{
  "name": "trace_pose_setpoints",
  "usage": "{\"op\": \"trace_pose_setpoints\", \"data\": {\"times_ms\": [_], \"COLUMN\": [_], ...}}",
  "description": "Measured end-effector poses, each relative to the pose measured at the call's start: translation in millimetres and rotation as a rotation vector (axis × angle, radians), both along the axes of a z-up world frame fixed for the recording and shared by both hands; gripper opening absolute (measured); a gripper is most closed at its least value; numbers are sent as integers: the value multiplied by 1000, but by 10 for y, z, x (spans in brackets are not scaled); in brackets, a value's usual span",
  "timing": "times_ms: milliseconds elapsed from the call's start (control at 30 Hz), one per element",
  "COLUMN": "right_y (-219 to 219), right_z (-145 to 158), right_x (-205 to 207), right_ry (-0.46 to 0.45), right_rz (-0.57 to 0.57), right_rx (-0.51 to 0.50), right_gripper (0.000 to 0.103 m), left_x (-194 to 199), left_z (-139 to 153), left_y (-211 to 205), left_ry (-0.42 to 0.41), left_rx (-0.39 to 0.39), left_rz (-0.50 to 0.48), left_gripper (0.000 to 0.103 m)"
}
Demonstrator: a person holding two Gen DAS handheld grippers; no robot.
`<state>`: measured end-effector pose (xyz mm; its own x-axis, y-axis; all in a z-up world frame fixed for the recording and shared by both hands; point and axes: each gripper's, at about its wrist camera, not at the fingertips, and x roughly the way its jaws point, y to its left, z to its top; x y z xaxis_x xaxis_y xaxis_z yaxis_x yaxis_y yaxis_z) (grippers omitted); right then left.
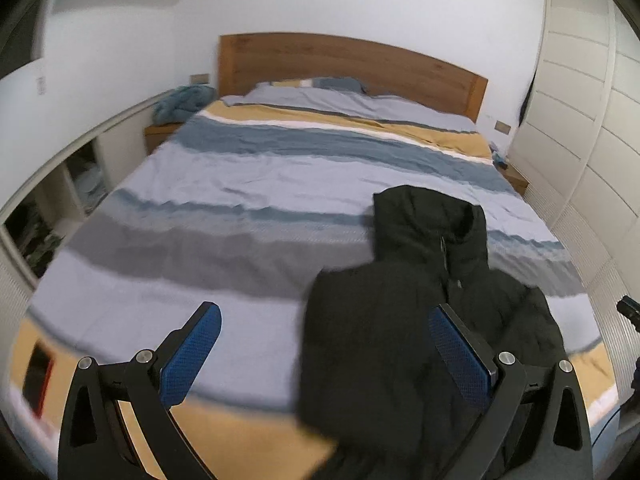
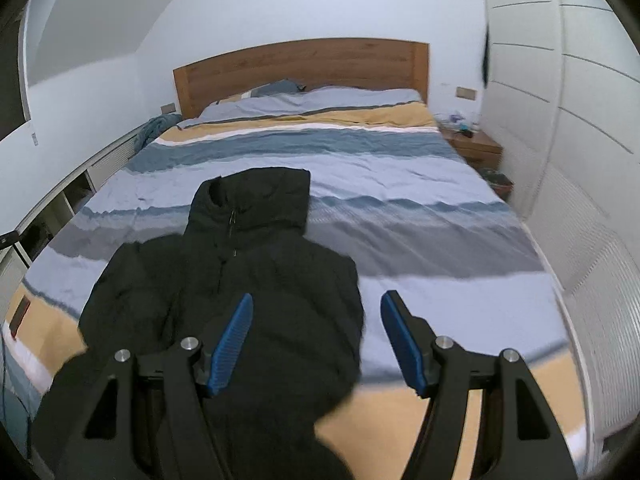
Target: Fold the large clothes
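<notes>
A black hooded jacket (image 1: pixel 384 328) lies face up on the striped bed cover (image 1: pixel 248 184), hood toward the headboard, zip closed. My left gripper (image 1: pixel 326 320) is open and empty above the jacket's left edge, its right finger over the jacket. In the right wrist view the jacket (image 2: pixel 248 264) lies at the left and centre. My right gripper (image 2: pixel 316 308) is open and empty above the jacket's right edge, its left finger over the black cloth and its right finger over the cover (image 2: pixel 420 208).
A wooden headboard (image 1: pixel 352 60) and pillows stand at the far end. A white wardrobe (image 2: pixel 560 128) lines the right side. A wooden nightstand (image 2: pixel 476 146) stands at the far right, a low shelf (image 1: pixel 72 184) along the left wall.
</notes>
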<state>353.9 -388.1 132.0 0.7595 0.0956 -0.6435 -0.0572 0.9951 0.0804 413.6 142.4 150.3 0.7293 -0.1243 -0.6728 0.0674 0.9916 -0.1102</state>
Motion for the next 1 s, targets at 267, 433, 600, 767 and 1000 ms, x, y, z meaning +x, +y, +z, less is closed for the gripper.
{"op": "trace_pose_setpoints", "data": {"times_ms": [267,433,600,767,1000], "right_y": [283,365,390,397,414], "right_z": [-489,-777,-1006,-1241,-1575], "right_x": [1857,2660,3288,3898,4458], "right_ry": [31,96,169,223,285], "right_rz": [60,69,62,67,58], "right_rx": [57,178,229,298,356], "right_gripper": [65,66,69,70,71], "left_x": [1916,2612,3118,3600,4049], "left_z": [-566,-977,-1318,-1582,-1940], "left_y": [-713,-949,-1025,-1073,-1239], "left_ry": [38,136,213,268,321], "left_rx": [2,-47,-124,-228,-309], "left_rz": [-84,-98,-82,-63,-67], "left_gripper": [102,102,102,102,102]}}
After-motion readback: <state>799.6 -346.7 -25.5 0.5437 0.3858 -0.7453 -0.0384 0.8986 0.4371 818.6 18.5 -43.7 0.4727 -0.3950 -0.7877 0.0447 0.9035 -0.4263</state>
